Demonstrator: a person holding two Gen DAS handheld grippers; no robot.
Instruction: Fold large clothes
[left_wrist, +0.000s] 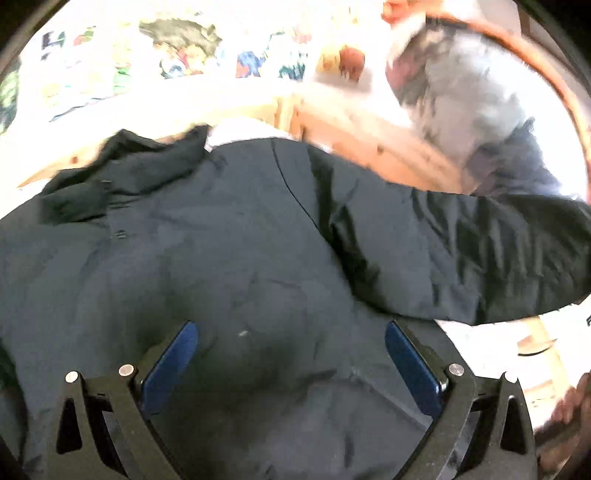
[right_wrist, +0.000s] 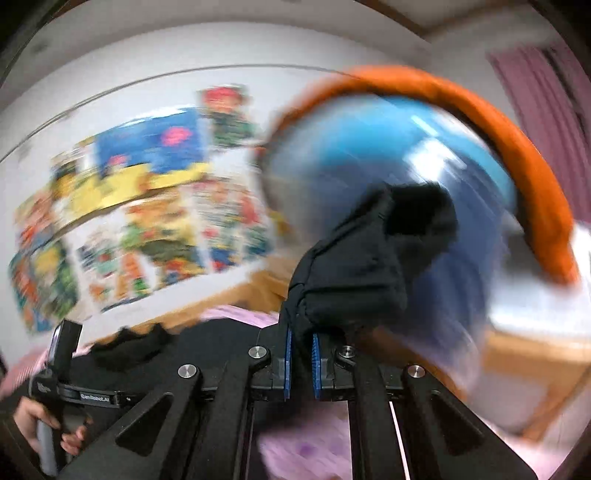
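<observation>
A large dark navy shirt (left_wrist: 221, 240) lies spread on the bed, collar (left_wrist: 122, 173) at the upper left, one sleeve (left_wrist: 480, 251) stretched out to the right. My left gripper (left_wrist: 291, 339) is open just above the shirt's body, its blue pads wide apart with nothing between them. My right gripper (right_wrist: 302, 350) is shut on the dark sleeve cuff (right_wrist: 354, 273), which bunches up above the pads and is lifted off the bed. The left gripper also shows in the right wrist view (right_wrist: 62, 354), held in a hand at the lower left.
A wooden bed frame (left_wrist: 369, 144) runs behind the shirt. A round basket with an orange rim (right_wrist: 517, 155) stands at the right, blurred. Colourful posters (right_wrist: 140, 206) cover the wall. Pink bedding (right_wrist: 306, 450) lies under the right gripper.
</observation>
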